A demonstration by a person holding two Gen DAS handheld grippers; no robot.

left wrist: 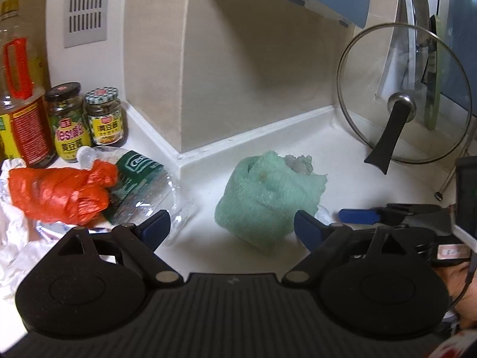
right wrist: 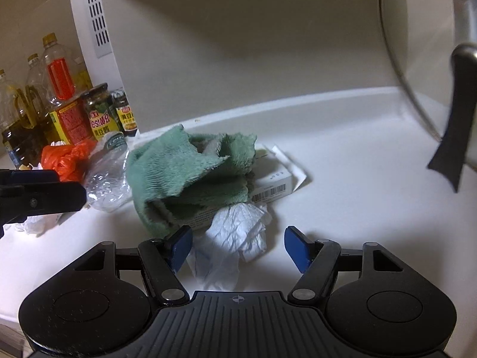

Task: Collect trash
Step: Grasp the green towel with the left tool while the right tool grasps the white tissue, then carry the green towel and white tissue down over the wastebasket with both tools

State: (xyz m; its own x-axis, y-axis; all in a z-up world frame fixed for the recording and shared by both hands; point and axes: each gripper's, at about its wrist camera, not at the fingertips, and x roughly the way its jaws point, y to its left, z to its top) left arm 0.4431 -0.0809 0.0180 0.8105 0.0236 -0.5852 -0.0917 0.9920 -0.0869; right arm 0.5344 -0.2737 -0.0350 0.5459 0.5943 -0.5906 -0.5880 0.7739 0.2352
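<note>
- My left gripper [left wrist: 229, 226] hangs over the white counter [left wrist: 342, 179] with its jaws spread wide and nothing between the pads.
- Just ahead of it lies a green cloth [left wrist: 268, 197], bunched up, with a pale crumpled lump showing at its far edge.
- To the left sits the trash heap: an orange bag [left wrist: 59, 194], a crushed bottle [left wrist: 143, 185] lying on its side beside the bag and touching it, and white paper [left wrist: 12, 238] at the frame's left edge.
- Behind the heap, two sauce jars [left wrist: 86, 119] and a big oil bottle [left wrist: 21, 95] stand against the wall.
- A glass lid [left wrist: 402, 95] leans upright at the back right, its black handle pointing down toward the counter.
- My right gripper [right wrist: 238, 249] is partly open, its jaws on either side of a crumpled tissue [right wrist: 235, 235]; the pads stand clear of the tissue, so there is no grip on it.
- The tissue lies on the counter against a white box [right wrist: 274, 185], which is half covered by the green cloth.
- In the right view, the left gripper's dark finger enters from the left edge, near the crushed bottle and the orange bag.
</note>
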